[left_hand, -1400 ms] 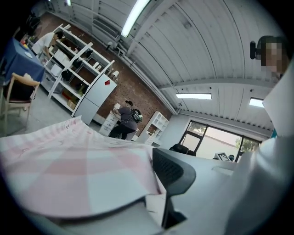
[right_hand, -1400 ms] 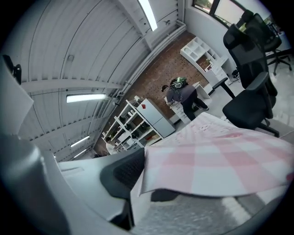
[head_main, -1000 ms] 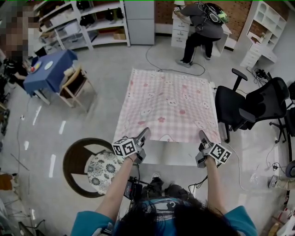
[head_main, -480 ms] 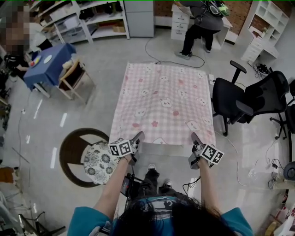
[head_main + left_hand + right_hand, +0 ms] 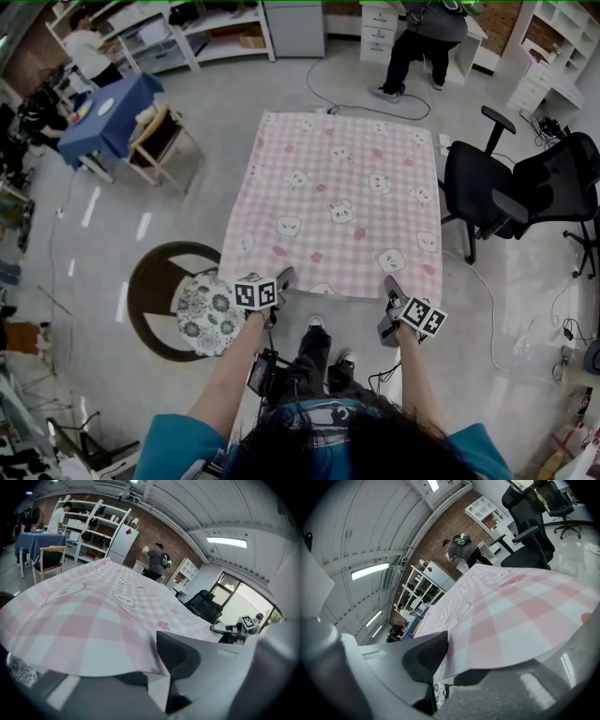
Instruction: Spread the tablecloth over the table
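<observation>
- The tablecloth [image 5: 337, 206] is laid out flat over the surface, just beside the black office chair [image 5: 483, 197]. The surface itself is hidden beneath it.
- The spreading is judged to be nearly finished. The cloth is drawn out to its full length away from the person, and no large folds are seen across it.
- Only the near hem is not yet let down. It is held at two corners and, in both claw views, is lifted in a shallow arch.
- The corner nearer the chair is clamped in the right claw [image 5: 387, 286]. The hem is pinched between its jaws, which are closing.
- The corner farther from the chair is gripped by the left claw [image 5: 284, 278]. The hem is caught between its jaws, which are opening.
- What is judged to be left is that the near hem is lowered, both corners are released, and any ripple is smoothed.
- The cloth is checked in pink and white and printed with small bear faces and flowers. It is judged to be thin and light, and it curls slightly at the hem.
</observation>
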The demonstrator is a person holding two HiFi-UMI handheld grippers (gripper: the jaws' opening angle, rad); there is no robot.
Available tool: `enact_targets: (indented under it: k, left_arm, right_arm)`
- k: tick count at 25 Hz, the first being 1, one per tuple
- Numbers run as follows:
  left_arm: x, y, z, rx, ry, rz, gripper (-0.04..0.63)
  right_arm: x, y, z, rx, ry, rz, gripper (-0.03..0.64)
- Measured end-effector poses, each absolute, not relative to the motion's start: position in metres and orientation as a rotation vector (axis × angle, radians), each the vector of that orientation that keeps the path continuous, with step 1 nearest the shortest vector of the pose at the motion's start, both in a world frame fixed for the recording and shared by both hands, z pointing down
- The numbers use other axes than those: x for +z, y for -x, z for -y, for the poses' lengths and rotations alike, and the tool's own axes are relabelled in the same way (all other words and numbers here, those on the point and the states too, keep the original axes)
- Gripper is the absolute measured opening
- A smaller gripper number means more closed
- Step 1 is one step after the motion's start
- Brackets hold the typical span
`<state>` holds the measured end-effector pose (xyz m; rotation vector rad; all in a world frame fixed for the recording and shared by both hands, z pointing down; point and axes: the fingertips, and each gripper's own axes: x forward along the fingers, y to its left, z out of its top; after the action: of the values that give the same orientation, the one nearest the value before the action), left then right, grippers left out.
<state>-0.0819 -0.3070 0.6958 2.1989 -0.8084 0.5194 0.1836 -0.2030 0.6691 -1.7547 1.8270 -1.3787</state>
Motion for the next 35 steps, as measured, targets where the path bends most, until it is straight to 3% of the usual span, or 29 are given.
enact_targets:
  k: [14, 21, 26, 35]
  left_arm:
    - [0.738, 0.093, 0.281, 0.559, -2.116, 0.957, 0.074]
    - [0.742, 0.099, 0.282, 0.521, -2.088, 1.006, 0.101]
    - [0.736, 0.105, 0.27, 0.508, -2.092, 0.99, 0.162]
    - [0.717, 0.115, 0.239, 0.476, -2.115, 1.044, 0.161]
  right_arm:
    - [0.713, -0.174, 0.17, -1.458, 1.827, -1.741, 0.029]
    - [0.722, -0.173, 0.168, -1.456, 1.862, -1.79, 0.058]
    - [0.723, -0.171, 0.151, -1.482, 1.853, -1.848, 0.106]
    - [0.707, -0.165, 0.134, -1.443, 1.81, -1.896, 0.107]
